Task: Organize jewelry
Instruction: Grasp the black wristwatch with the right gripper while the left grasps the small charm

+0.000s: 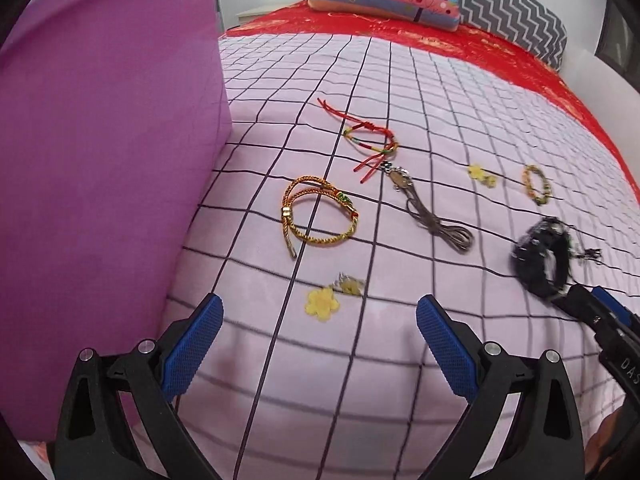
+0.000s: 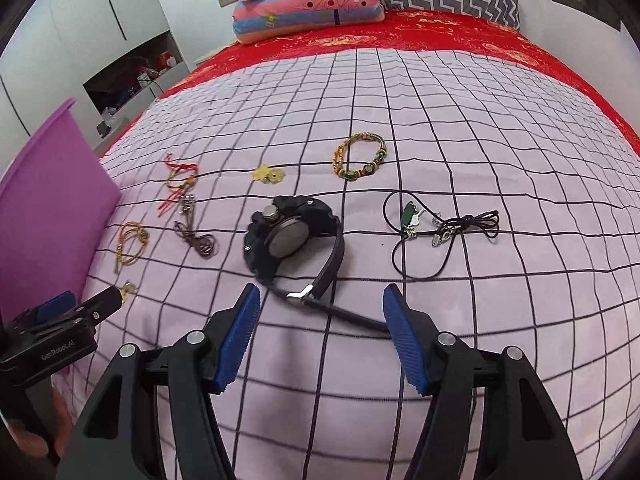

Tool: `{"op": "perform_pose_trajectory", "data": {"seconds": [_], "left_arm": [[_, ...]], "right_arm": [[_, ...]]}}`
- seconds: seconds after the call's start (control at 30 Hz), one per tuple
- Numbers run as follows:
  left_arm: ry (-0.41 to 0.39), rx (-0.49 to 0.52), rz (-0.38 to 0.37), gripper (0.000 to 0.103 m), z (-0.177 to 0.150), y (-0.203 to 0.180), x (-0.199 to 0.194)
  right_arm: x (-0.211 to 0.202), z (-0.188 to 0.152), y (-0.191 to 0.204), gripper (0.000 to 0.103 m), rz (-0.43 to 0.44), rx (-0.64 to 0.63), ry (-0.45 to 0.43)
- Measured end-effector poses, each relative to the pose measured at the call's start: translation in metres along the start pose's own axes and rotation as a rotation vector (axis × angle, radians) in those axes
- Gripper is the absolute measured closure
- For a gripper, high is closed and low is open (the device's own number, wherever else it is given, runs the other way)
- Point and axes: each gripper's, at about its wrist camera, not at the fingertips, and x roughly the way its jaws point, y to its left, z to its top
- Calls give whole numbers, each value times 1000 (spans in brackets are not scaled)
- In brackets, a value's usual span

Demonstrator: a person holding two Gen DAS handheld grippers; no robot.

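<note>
Jewelry lies spread on a pink checked bedsheet (image 1: pixel 400 380). My left gripper (image 1: pixel 320 320) is open, low over the sheet, with a yellow flower earring (image 1: pixel 322 304) between its fingertips. An orange braided bracelet (image 1: pixel 316 212), a red string bracelet (image 1: pixel 370 136) and a brown cord pendant (image 1: pixel 436 216) lie beyond. My right gripper (image 2: pixel 322 312) is open just short of a black watch (image 2: pixel 292 240), whose strap end reaches between the fingers. A black cord necklace with a green pendant (image 2: pixel 432 232), a beaded bracelet (image 2: pixel 360 158) and yellow earrings (image 2: pixel 268 174) lie farther off.
A purple box (image 1: pixel 104 160) stands tall at the left, close to my left gripper; it also shows in the right wrist view (image 2: pixel 48 208). Pillows (image 2: pixel 304 0) and a red blanket (image 2: pixel 440 36) lie at the far end of the bed.
</note>
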Motion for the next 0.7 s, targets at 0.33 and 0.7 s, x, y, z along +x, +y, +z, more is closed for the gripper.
{"op": "perform_pose_trajectory", "data": {"seconds": [0.33,0.7], "left_arm": [[13,9,-7,8,1,-6,27],[-15,30,32,5,-1,-14,39]], "right_arm": [[32,14,-8,42,-18,19,20],[48,15,0,42,-41,-19,31]]}}
